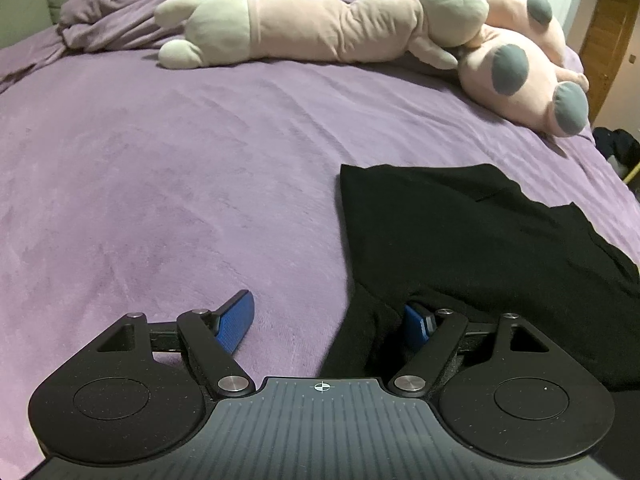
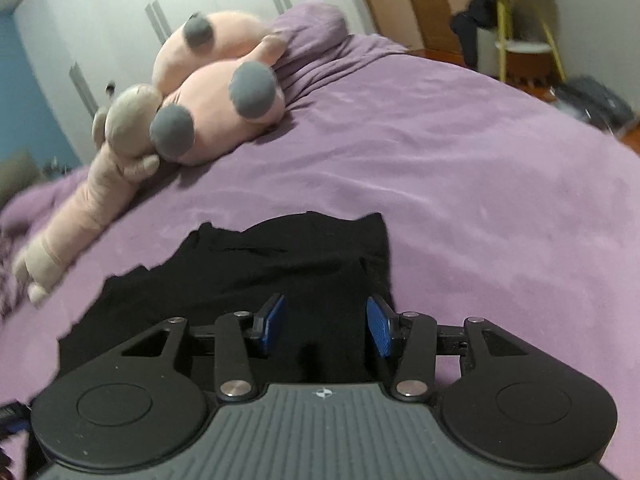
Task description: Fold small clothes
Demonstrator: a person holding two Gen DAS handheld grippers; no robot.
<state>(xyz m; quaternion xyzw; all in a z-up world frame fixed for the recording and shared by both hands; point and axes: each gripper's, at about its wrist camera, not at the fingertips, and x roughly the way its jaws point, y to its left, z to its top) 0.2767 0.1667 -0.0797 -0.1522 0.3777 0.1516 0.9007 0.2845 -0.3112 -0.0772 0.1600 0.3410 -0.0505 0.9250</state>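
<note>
A black garment (image 1: 460, 240) lies partly folded on the purple bedspread (image 1: 160, 200), at the right in the left wrist view. My left gripper (image 1: 326, 324) stands wide open low over the garment's near left edge. Its left pad (image 1: 236, 322) is above bare bedspread and its right pad (image 1: 416, 326) sits against black cloth. In the right wrist view the same garment (image 2: 280, 264) spreads ahead and to the left. My right gripper (image 2: 326, 324) hovers over its near right part with the blue pads (image 2: 380, 326) apart. Black cloth lies below the gap, and nothing is pinched.
Two pink plush toys (image 1: 520, 80) and a long beige-pink one (image 1: 300, 32) lie at the far side of the bed. A crumpled purple blanket (image 1: 128, 4) is bunched at the far left. Beyond the bed stand a yellow-legged chair (image 2: 524, 40), a dark bag (image 2: 596, 104) and white wardrobe doors (image 2: 120, 12).
</note>
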